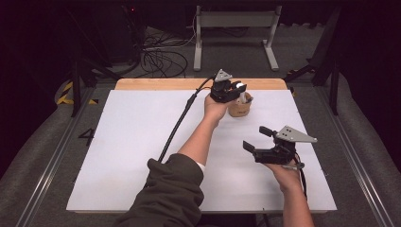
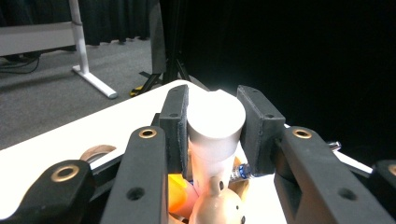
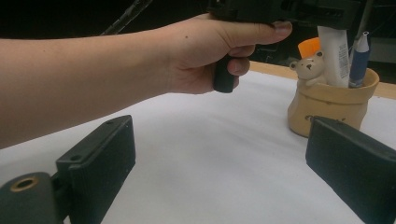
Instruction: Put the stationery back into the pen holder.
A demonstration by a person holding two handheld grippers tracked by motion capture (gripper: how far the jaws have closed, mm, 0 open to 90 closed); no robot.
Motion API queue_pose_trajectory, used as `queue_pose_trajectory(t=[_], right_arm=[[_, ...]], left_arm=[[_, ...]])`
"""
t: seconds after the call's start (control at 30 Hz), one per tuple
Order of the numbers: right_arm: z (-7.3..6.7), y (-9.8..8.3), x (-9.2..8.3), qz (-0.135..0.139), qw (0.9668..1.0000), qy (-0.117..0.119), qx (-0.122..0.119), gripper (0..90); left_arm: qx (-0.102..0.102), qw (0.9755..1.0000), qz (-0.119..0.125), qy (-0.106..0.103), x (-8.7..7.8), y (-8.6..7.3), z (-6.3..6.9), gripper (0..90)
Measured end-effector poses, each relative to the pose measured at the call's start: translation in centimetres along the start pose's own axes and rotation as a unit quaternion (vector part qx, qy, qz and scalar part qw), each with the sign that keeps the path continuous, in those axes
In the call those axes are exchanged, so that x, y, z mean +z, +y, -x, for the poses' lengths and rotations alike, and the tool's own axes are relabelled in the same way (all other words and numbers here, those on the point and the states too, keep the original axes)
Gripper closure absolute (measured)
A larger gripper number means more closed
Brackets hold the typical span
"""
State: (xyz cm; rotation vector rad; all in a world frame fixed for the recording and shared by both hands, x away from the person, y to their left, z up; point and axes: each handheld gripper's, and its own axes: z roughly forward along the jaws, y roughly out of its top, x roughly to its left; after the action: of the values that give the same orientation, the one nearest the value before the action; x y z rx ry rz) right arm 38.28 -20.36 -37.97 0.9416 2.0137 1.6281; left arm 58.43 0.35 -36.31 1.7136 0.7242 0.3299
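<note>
Two grippers: one in each hand, over a white table top.
Left gripper: held at the far side of the table, just above the tan pot; in the left gripper view its two black jaws stand either side of the white tube's cap, pads pressed against it.
White tube: upright, its round flat cap uppermost, its body running down into the pot between the other things; in the right gripper view it rises from the pot's mouth up to the left gripper.
Tan pot: stands on the table near the far edge, right of the left hand; its rim is soft and folded like a sack, with a small bear figure at the front of the rim.
Other contents: an orange piece behind the bear, a blue-and-white pen leaning at the right side of the pot.
Left hand: wrapped round the gripper's handle, forearm stretched across the table.
Right gripper: held above the near right part of the table, well apart from the pot; jaws wide apart with nothing between them.
Right hand: under the gripper, grey plate on top.
</note>
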Motion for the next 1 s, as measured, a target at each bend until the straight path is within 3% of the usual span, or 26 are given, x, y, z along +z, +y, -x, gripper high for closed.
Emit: queue_pose_trajectory(t=[0.57, 1.0], right_arm=[[0.04, 0.00, 0.04, 0.000, 1.0000, 0.000, 0.000, 9.0], [0.08, -0.01, 0.09, -0.001, 1.0000, -0.002, 0.000, 9.2]], left_arm=[[0.004, 0.9999, -0.012, 0.001, 0.05, 0.04, -0.07, 64.1], [0.033, 0.9992, -0.023, 0.000, 0.36, 0.09, 0.43, 65.6]])
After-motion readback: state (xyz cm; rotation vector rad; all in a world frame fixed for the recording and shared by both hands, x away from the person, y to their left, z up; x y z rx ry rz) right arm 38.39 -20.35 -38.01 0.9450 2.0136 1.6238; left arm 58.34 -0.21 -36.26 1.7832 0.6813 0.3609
